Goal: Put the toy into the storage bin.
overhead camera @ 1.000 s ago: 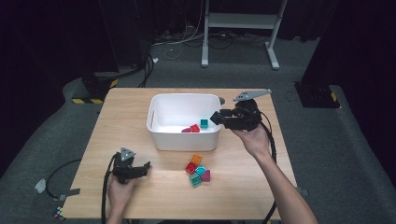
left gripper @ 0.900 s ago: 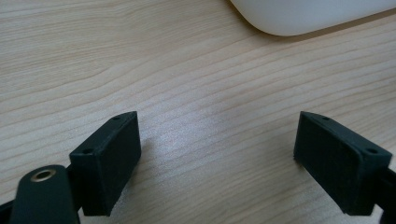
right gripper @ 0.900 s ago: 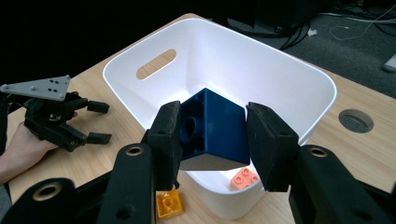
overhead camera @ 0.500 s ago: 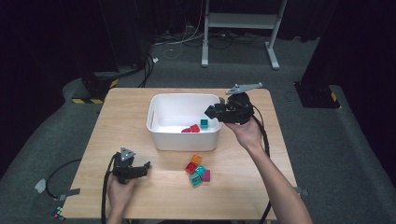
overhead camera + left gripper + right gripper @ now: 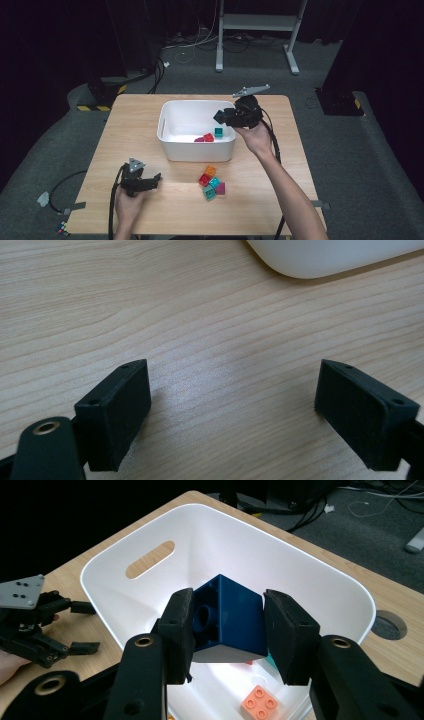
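Navy plastic, hard and glossy: the brick [image 5: 227, 617] sits clamped between the right gripper [image 5: 227, 630], whose jaws press on two opposite flat faces, with the studded side turned toward the left jaw. It hangs in the air over the white tub [image 5: 320, 580], above the tub's near right corner as seen from the high view, where the right gripper [image 5: 223, 118] reaches in over the rim. Such a brick is likely light, stiff and hollow underneath; it should not crush, but its smooth walls could slip if the squeeze eased, so the flat sides are the sensible place to hold, not the studs or corners.

Inside the tub [image 5: 170, 145], smooth moulded plastic with rounded corners and a slot handle, lie a red brick [image 5: 208, 137], a teal brick [image 5: 218, 131] and a magenta piece [image 5: 199, 139] on the floor; the right gripper view shows an orange brick [image 5: 258, 700] there too.

On the pale wood-grain table [image 5: 300, 165], near its front edge, a small cluster of bricks [image 5: 212, 181] waits just in front of the tub. The left gripper [image 5: 151, 181] rests low near the front left corner, jaws spread wide with nothing between them, bare wood beneath.
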`<control>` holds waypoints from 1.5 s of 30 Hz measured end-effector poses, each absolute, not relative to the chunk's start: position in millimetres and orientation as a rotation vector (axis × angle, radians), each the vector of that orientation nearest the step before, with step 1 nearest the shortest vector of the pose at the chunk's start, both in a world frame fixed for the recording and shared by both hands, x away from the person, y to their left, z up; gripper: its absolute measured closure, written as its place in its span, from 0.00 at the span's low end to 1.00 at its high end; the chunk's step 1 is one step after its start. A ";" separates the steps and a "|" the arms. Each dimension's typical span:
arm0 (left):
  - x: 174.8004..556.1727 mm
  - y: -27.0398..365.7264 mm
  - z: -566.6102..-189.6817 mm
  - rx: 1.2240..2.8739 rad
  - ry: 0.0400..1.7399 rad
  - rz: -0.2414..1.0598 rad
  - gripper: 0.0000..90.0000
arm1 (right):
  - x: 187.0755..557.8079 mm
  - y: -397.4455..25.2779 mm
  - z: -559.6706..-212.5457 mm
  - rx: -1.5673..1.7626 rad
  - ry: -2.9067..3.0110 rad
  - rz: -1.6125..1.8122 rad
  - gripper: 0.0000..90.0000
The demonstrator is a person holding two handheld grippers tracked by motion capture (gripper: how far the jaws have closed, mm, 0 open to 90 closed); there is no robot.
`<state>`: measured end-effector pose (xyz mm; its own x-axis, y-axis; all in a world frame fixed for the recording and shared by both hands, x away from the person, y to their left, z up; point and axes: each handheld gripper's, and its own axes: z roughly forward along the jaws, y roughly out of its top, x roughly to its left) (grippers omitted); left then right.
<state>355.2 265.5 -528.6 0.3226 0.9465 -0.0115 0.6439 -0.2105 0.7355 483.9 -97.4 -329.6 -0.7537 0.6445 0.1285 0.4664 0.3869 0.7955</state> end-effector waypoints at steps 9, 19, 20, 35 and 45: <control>355.2 265.6 -528.5 1.947 1.400 0.602 0.17 | 491.0 -87.7 -336.9 0.992 2.444 1.271 0.63; 355.2 265.4 -528.7 1.942 1.400 0.602 0.16 | 502.4 -80.6 -347.8 1.030 2.453 1.233 0.63; 355.2 265.4 -528.7 1.942 1.400 0.602 0.16 | 503.6 -80.3 -348.7 1.035 2.451 1.229 0.63; 355.2 265.6 -528.6 1.945 1.399 0.603 0.17 | 511.1 -84.1 -355.3 1.087 2.417 1.175 0.55; 355.2 265.6 -528.6 1.945 1.399 0.603 0.17 | 500.8 -95.2 -348.7 1.067 2.384 1.228 0.54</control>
<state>355.2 265.6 -528.6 0.3221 0.9466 -0.0094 0.6434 -0.2116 0.7357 500.8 -95.2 -348.7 -0.6988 0.7082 0.1008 0.4931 0.3749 0.7850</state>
